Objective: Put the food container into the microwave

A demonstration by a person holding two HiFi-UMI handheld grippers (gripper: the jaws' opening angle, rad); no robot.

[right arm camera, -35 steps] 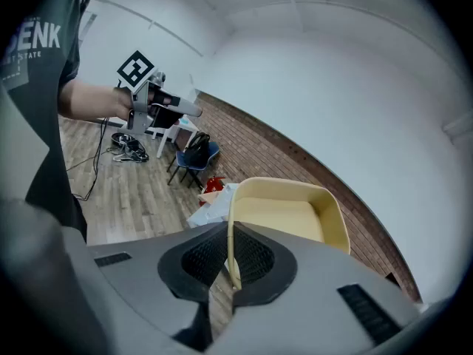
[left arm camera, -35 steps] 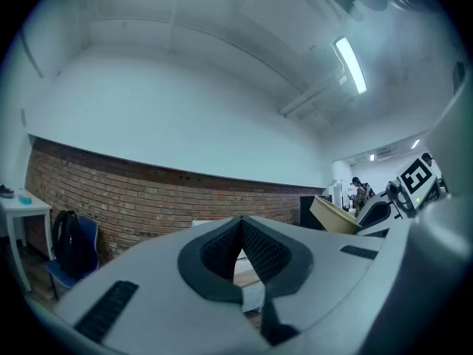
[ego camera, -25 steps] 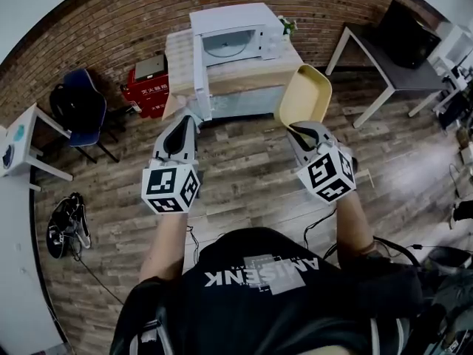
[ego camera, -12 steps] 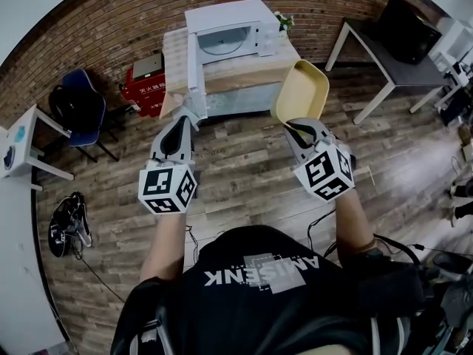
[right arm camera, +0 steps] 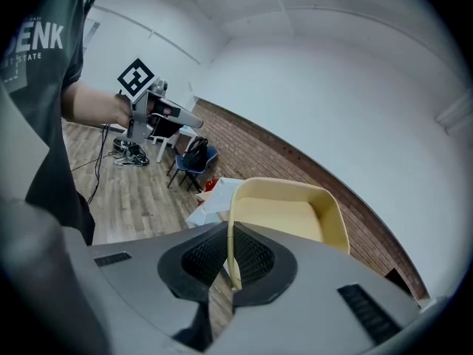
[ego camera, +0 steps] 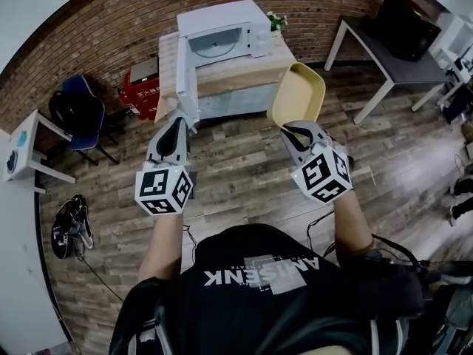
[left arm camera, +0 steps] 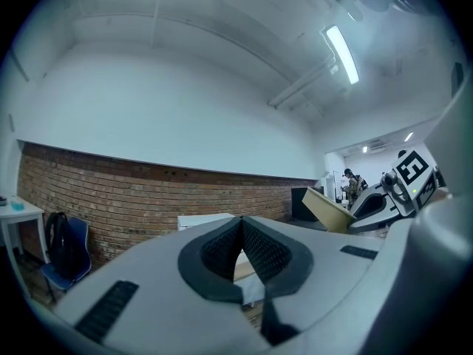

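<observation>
A pale yellow food container [ego camera: 298, 95] hangs in the air, tilted, with my right gripper [ego camera: 290, 129] shut on its near rim. In the right gripper view the container [right arm camera: 284, 220] stands up from between the closed jaws of my right gripper [right arm camera: 230, 261]. The white microwave [ego camera: 224, 35] sits on a wooden table [ego camera: 233, 72] ahead, its door [ego camera: 181, 69] swung open to the left. My left gripper [ego camera: 178, 118] is shut and holds nothing, just short of the door's lower edge. The left gripper [left arm camera: 240, 251] points at the brick wall in its own view.
A blue chair [ego camera: 80, 109] with a black bag and a red box [ego camera: 144, 87] stand left of the table. A white side table [ego camera: 26, 146] is at far left, shoes [ego camera: 65, 224] on the floor. A dark desk [ego camera: 388, 54] stands to the right. Cables trail on the wood floor.
Both grippers and the container have moved slightly forward and left toward the microwave table. The right gripper keeps its hold on the container.
</observation>
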